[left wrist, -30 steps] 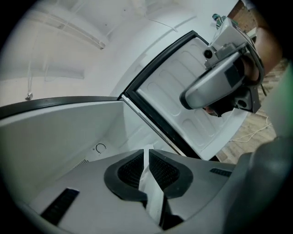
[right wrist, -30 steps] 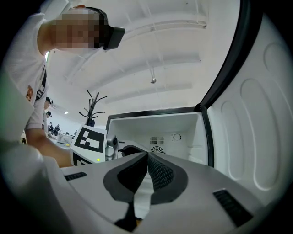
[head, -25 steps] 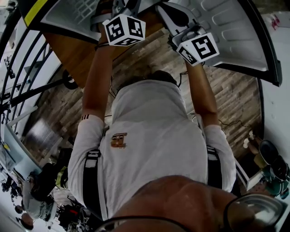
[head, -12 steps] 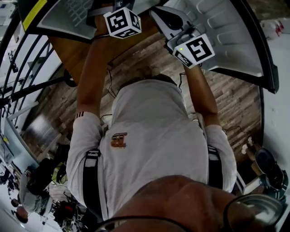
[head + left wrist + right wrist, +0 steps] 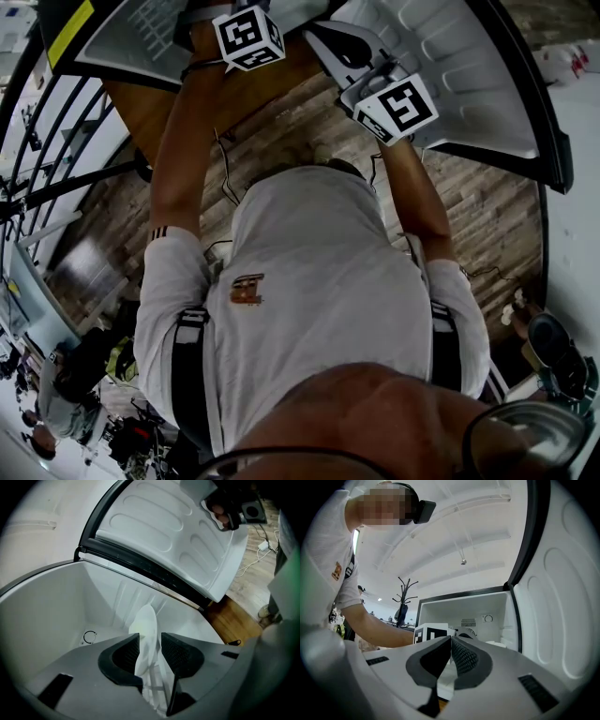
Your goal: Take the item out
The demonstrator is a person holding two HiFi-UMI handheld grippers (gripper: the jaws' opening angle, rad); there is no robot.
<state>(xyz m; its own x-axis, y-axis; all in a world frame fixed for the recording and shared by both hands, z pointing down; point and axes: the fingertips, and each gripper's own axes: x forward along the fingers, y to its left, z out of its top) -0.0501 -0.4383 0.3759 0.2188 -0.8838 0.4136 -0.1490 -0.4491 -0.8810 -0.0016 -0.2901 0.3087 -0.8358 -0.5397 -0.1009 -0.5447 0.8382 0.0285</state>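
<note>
Left gripper (image 5: pixel 150 641) is inside the white compartment (image 5: pixel 47 620), angled down toward its floor. Its fingers have just been opening and now stand wide. The white item (image 5: pixel 146 620) sits between them, but it's not clamped. There's a visible gap on the right finger's side, and on the left it's close enough that I can't tell contact from a near miss.

Item is thin, seen edge-on, standing roughly upright. Its long axis runs up and away from the fingertips toward the back wall, and its flat faces are roughly parallel to the pads. The lower part drops out of sight behind the fingers. Can't tell what it is, it's just pale and flat.

Right gripper (image 5: pixel 451 641) has its fingers clenched tip to tip with nothing seen between them. It's outside the compartment next to the open door (image 5: pixel 562 597). From the left gripper view it sits at the door's edge, probably keeping it open, but I can't confirm contact.

Judgement:
- Only 1 gripper is in reach of the item, the left. The right is well apart from it.
- Alignment already looks right, with the item centred in the gap and its faces toward the pads.
- The next move probably needs a squeeze across the thin dimension, then a pull back out along the long axis.
- Risk: a thin item may tip or slide sideways if the pads meet it unevenly.
</note>
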